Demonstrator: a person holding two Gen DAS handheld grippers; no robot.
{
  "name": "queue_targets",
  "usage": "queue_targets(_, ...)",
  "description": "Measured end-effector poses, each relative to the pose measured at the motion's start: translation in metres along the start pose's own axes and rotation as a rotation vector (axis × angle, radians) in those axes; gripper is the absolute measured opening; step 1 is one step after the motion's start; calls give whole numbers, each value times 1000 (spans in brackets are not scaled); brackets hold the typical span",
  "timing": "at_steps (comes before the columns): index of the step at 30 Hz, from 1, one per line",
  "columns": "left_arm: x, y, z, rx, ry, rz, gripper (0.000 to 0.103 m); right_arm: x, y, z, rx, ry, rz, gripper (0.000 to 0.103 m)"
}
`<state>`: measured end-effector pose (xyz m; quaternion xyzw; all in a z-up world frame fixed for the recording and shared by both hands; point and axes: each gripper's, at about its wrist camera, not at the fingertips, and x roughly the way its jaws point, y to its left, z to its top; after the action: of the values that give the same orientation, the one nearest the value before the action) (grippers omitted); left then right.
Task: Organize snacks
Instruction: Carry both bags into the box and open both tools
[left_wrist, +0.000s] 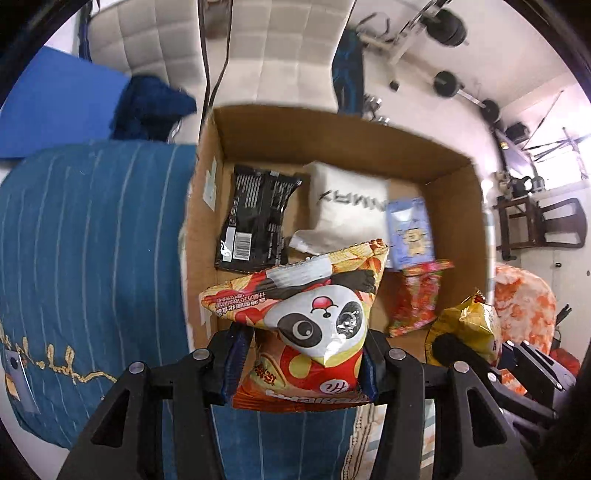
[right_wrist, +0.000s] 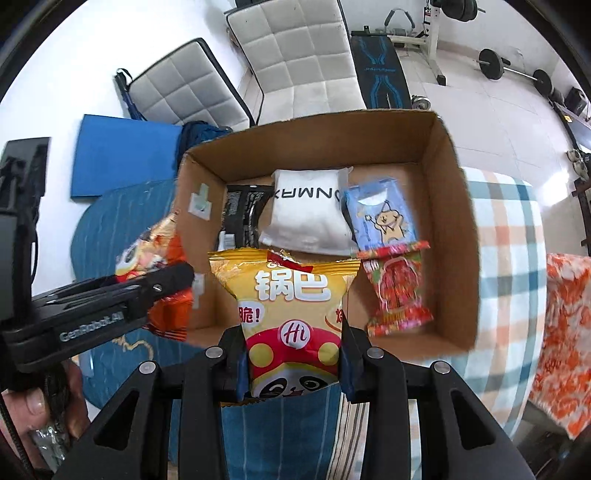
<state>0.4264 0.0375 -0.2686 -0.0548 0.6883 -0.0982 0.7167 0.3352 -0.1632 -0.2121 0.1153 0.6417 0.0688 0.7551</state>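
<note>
Snacks fill both claws. Left gripper (left_wrist: 301, 363) is clamped on the lower part of a red-and-orange panda bag (left_wrist: 295, 314), which stands up between the blue pads at the near edge of the cardboard box (left_wrist: 458, 206). Right gripper (right_wrist: 293, 363) pinches a yellow crisp bag (right_wrist: 290, 295) the same way, over the box's near wall. Inside lie a black packet (left_wrist: 255, 218), a white pouch (right_wrist: 308, 212), a blue packet (right_wrist: 384, 214) and a red sweet packet (right_wrist: 397, 291). In the right wrist view the left tool reaches in from the left edge, a thumb (right_wrist: 35, 402) seemingly wrapped around its handle.
</note>
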Motion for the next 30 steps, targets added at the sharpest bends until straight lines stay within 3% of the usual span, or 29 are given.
queue_targets(7,65,9,8,-33,128,8,48,69,-9,16,-11,86,-32,39)
queue_targets(12,88,16,5,-40,167,14,48,102,-20,16,6,123,-56,39)
queue_targets(20,96,13,6,-26,184,24,49,125,-24,19,11,159,-42,39)
queue_targets(26,81,15,4,-39,168,29,51,125,-25,22,20,156,-45,41)
queue_targets(30,66,14,1,-26,136,48,59,119,-26,22,26,154,-37,51)
